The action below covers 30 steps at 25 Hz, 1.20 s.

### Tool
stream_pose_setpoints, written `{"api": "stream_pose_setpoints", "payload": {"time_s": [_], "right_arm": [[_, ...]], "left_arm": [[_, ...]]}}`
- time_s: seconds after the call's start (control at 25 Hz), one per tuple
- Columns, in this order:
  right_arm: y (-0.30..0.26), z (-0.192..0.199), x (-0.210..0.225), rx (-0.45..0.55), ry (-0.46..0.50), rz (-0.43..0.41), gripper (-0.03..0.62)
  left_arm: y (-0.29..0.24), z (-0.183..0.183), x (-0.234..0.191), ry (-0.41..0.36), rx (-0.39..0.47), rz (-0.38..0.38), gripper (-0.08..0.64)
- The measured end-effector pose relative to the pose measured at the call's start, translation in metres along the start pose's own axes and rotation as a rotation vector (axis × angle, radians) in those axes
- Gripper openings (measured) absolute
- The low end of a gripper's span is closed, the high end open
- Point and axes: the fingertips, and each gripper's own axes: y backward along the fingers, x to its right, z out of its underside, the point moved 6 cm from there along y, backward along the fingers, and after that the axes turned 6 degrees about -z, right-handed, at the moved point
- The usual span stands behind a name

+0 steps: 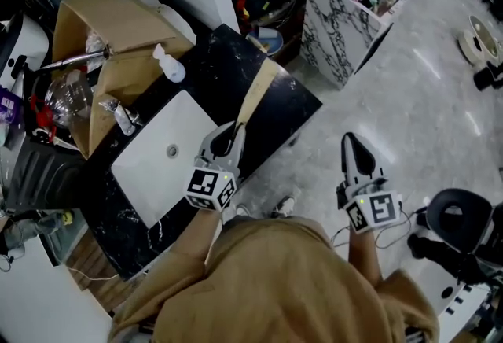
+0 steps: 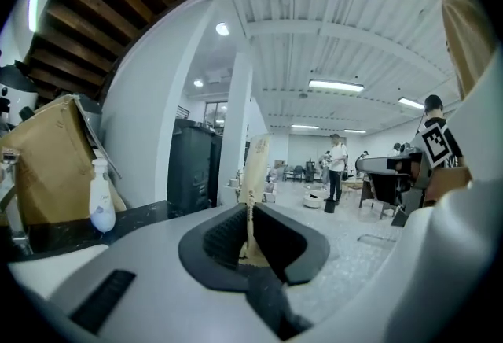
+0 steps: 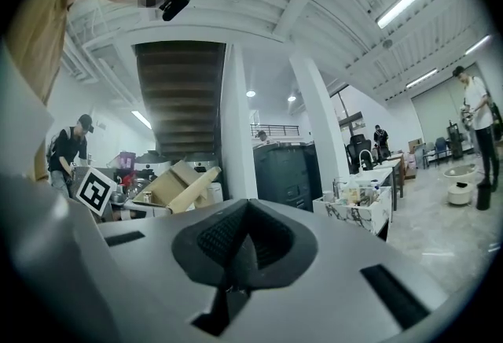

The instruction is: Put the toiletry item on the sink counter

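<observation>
A long, flat beige toiletry packet (image 1: 258,92) sticks out from my left gripper (image 1: 233,130), which is shut on its lower end. In the left gripper view the packet (image 2: 255,168) stands upright between the dark pads of that gripper (image 2: 250,215). It hangs over the black marble sink counter (image 1: 292,103), just right of the white basin (image 1: 165,154). My right gripper (image 1: 351,143) is off to the right over the floor, shut with nothing in it; the right gripper view shows that gripper (image 3: 240,233) with its jaws together.
A white pump bottle (image 1: 169,64) stands on the counter behind the basin, next to an open cardboard box (image 1: 110,35) and a chrome faucet (image 1: 119,115). A marble-patterned cart (image 1: 350,11) with bottles stands on the floor to the right. People stand farther off.
</observation>
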Motion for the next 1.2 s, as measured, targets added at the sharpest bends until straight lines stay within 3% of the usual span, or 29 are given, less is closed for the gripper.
{"api": "stream_pose_setpoints", "payload": {"time_s": [0.2, 0.64, 0.88, 1.2], "right_arm": [[0.009, -0.003, 0.003, 0.005, 0.004, 0.02, 0.005], [0.016, -0.009, 0.007, 0.027, 0.012, 0.029, 0.005], [0.027, -0.009, 0.015, 0.028, 0.003, 0.048, 0.003], [0.028, -0.01, 0.021, 0.013, 0.012, 0.046, 0.004]], "left_arm": [[-0.033, 0.009, -0.003, -0.049, -0.049, 0.007, 0.028], [-0.085, 0.053, -0.017, -0.121, -0.248, -0.051, 0.028], [-0.107, 0.068, -0.016, -0.129, -0.335, -0.046, 0.028], [-0.121, 0.102, -0.023, -0.222, -0.492, -0.055, 0.028]]}}
